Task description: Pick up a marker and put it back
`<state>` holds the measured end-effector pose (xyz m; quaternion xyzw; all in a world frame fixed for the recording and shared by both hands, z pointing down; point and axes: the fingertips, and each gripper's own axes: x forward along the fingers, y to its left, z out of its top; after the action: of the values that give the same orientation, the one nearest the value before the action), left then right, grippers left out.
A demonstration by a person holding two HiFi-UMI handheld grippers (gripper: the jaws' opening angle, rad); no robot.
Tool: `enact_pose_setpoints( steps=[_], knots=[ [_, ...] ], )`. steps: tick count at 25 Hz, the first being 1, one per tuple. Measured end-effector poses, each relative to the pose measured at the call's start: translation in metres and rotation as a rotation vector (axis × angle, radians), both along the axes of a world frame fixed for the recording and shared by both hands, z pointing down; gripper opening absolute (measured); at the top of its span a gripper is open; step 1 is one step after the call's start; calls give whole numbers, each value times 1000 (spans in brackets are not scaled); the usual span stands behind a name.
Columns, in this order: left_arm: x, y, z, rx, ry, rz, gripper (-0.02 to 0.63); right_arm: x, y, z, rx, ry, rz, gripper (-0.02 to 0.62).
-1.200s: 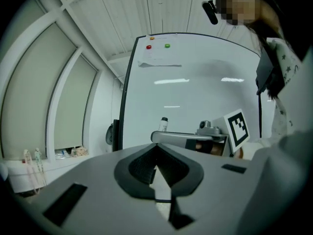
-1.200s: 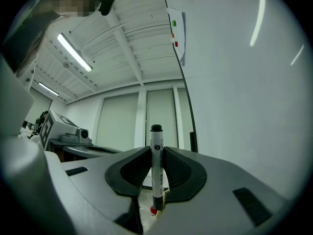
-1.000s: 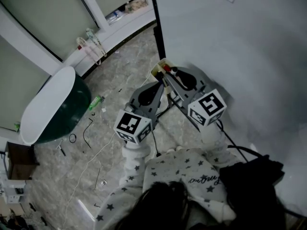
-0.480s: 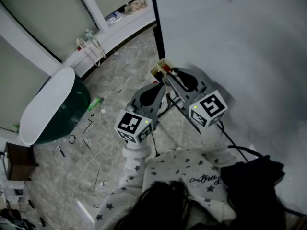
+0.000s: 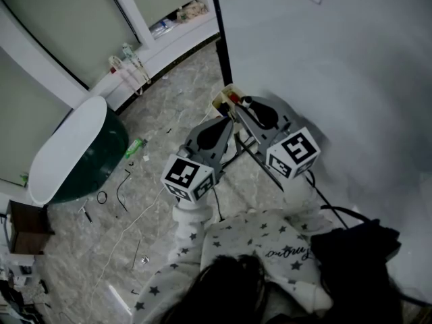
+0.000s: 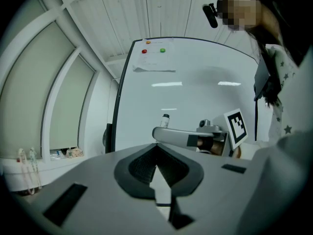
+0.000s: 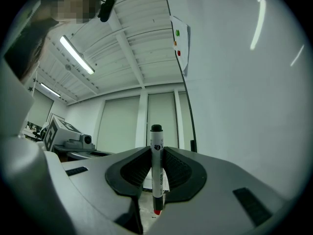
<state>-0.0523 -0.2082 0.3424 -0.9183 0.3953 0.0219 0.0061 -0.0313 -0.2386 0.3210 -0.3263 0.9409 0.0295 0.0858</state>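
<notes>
A white marker [image 7: 156, 165] with a black end up and a red end down stands upright between the pads of my right gripper [image 7: 156, 153], which is shut on it. In the head view that right gripper [image 5: 237, 106] holds the marker [image 5: 235, 98] at the lower left corner of the whiteboard [image 5: 324, 66]. Just left of it and slightly lower, my left gripper [image 5: 226, 121] points the same way, jaws together and holding nothing. The left gripper view shows its own pads [image 6: 142, 165] meeting at the tip, and beyond them the right gripper [image 6: 161, 132] with the marker [image 6: 165, 120] against the whiteboard [image 6: 195, 92].
A dark green tub with a white top [image 5: 74, 154] stands on the marble floor at the left. Loose cables [image 5: 121, 187] and small litter lie nearby. A paper with coloured magnets [image 6: 154, 60] hangs high on the board. A black bag [image 5: 358, 255] hangs by the person's side.
</notes>
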Motion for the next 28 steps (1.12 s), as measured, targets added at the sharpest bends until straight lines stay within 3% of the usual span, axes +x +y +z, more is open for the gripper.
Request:
enact_pose_setpoints(
  steps=[7, 16, 28],
  knots=[
    [-10, -25, 1, 17, -2, -52, 2, -11, -19, 0, 40, 27, 28, 84],
    [-24, -36, 41, -23, 24, -118, 2, -25, -38, 51, -14, 81, 49, 84],
    [-27, -39, 75, -67, 21, -119, 2, -31, -39, 107, -72, 167, 109, 84]
  ],
)
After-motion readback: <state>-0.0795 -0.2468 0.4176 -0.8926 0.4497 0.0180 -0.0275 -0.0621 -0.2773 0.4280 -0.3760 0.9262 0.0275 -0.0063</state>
